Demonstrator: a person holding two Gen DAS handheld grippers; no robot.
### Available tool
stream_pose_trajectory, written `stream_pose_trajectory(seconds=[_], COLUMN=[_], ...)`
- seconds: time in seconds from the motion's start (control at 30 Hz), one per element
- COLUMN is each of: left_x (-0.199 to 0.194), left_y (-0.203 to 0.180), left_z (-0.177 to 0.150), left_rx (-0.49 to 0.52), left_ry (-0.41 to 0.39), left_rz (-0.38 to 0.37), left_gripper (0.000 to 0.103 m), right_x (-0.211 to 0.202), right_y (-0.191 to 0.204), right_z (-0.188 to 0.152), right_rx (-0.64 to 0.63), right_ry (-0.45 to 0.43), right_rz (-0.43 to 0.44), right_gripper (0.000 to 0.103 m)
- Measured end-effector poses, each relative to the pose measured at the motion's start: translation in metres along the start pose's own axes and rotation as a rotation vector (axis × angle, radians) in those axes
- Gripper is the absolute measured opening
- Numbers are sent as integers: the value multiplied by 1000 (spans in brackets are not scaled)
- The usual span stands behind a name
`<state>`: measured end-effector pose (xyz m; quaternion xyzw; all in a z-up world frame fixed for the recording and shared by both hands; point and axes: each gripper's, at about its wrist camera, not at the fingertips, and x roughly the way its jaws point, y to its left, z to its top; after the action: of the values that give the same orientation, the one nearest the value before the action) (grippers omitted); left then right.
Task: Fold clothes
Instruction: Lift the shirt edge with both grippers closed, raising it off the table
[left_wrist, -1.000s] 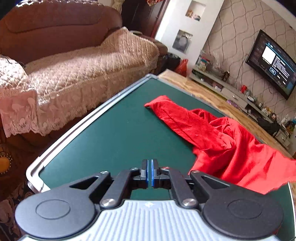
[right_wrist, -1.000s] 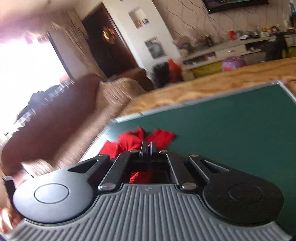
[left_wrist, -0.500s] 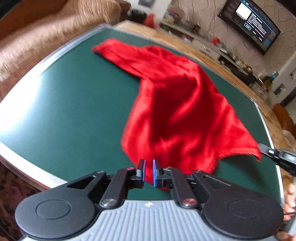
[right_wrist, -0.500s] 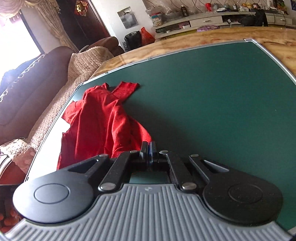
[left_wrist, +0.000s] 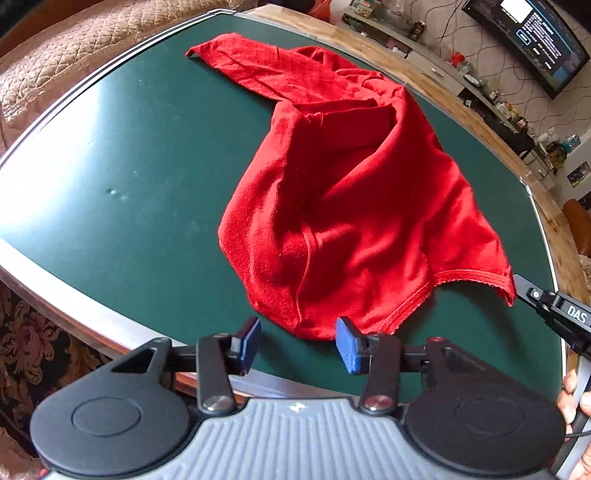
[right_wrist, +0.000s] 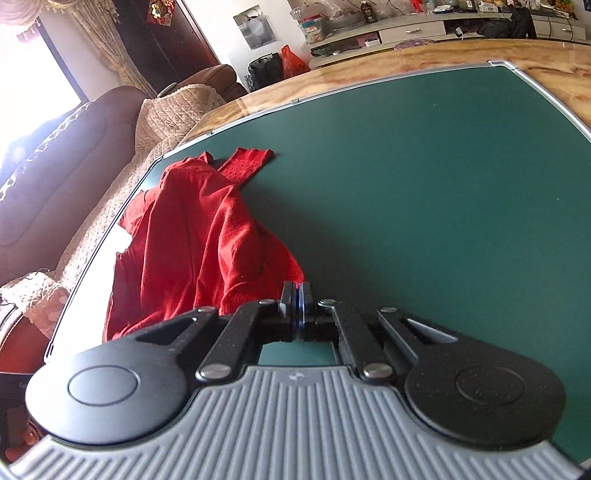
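The red shirt is lying crumpled on the green counter, one sleeve stretching toward the far left corner. The left tongs are opening just above its near hem, nothing between the pads. The right tongs are staying clenched on the shirt's near right corner.

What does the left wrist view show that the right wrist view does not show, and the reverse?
Only the left wrist view shows the television, the hemmed bottom edge of the garment, and the right claw at the hem corner; its own left claw is opening, with no cloth between the pads. Only the right wrist view shows the bright window and the dark door. Both show the red shirt crumpled on the green table.
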<state>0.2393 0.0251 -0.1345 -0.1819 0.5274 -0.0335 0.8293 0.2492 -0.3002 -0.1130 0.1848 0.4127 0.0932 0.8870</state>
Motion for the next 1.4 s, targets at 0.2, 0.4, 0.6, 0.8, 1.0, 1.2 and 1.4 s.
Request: stream_pose_trajectory(seconds=[0.2,0.4,0.6,0.8,1.0,1.2,1.4], left_x=[2,3,-19,-68,-112,-151,-202], left_y=[1,1,10,27,27,12,-14], left_z=[2,3,8,21,27,43,65], left_rx=[-23,-47,-55,-68,-39,37,137], left_ry=[-27,-55,-156,-291,-381,-458,-537], left_rz=[15,29,66,93,83,76,58], left_gripper=[30,7,6,6,6,6,6], right_x=[0,2,0,-7,-37,-78,-128], right_y=[-1,-4,-5,1,9,20,42], right_z=[-2,-3,-4,-3,10,38,71], right_rx=[7,18,17,8,52,60,2], right_ry=[-6,-5,-12,-21,-88,-177,-284], right_rz=[10,16,23,61,158,234,271], right_gripper=[4,4,4,4,4,4,4])
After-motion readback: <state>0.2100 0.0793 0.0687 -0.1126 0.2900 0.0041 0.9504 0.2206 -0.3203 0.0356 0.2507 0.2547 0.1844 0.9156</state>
